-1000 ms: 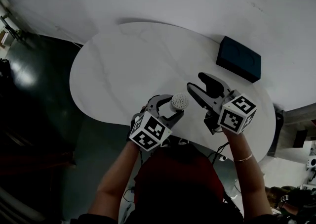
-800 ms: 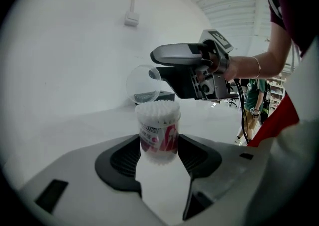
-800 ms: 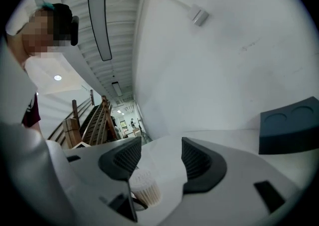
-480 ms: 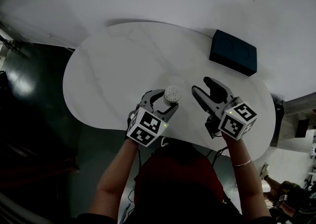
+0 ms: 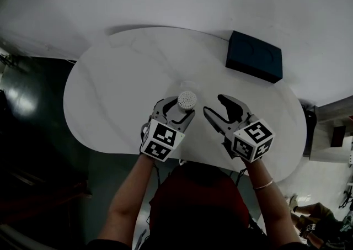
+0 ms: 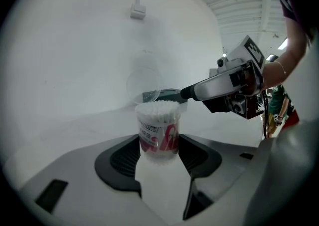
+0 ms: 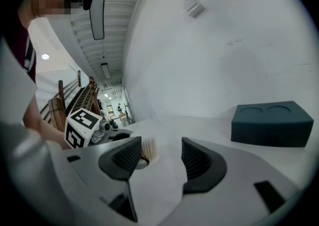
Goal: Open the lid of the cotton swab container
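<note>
The cotton swab container [image 6: 158,131] is showing clear, glossy plastic walls, with a shiny printed label [image 6: 167,136] wrapping them and soft white cotton tips [image 6: 158,108] packing its mouth. On either side of the container, the left tool [image 6: 158,146] is presenting matt black ribbed pads [image 6: 122,159] set in smooth grey plastic with a slight sheen; the right tool [image 7: 160,154] is looking the same. Under the container the bench [image 5: 121,94] is gleaming faintly, smooth and white with pale grey veins like stone. Beyond the container, a dark box [image 5: 255,56] is appearing matt, giving back no shine
</note>
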`<state>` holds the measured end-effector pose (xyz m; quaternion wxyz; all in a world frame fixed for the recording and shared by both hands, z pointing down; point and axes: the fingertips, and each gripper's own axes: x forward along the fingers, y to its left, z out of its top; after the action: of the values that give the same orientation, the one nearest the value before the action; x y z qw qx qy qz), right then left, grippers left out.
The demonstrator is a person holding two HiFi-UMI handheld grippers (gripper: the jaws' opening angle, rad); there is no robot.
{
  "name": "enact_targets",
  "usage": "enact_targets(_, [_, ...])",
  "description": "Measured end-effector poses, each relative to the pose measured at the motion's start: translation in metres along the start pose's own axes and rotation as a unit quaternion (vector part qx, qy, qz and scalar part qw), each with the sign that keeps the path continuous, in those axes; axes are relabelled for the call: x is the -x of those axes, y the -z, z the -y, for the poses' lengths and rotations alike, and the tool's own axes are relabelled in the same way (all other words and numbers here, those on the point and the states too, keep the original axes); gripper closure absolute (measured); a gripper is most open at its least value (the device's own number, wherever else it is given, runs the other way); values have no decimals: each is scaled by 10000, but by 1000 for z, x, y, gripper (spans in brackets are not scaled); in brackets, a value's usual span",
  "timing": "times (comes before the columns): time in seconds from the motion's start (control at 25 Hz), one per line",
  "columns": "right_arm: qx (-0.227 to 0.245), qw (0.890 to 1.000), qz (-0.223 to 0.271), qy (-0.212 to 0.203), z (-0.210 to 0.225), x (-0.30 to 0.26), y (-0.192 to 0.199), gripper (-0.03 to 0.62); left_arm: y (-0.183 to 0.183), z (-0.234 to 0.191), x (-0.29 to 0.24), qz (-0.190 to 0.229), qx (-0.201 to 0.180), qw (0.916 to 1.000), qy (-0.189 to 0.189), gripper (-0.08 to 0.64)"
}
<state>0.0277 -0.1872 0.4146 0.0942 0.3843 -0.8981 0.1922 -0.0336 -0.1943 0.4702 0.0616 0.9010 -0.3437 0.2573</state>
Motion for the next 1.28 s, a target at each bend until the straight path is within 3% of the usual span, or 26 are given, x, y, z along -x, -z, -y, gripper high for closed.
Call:
enact_targets(0.84, [-17, 9985, -546, -7, 31, -25, 30, 327, 10, -36, -56, -319, 257, 9988, -279, 305])
enact_targets(1.28, [-89, 9981, -611, -44, 34, -28, 34, 327, 16, -38, -64, -471, 187, 9984, -240, 304])
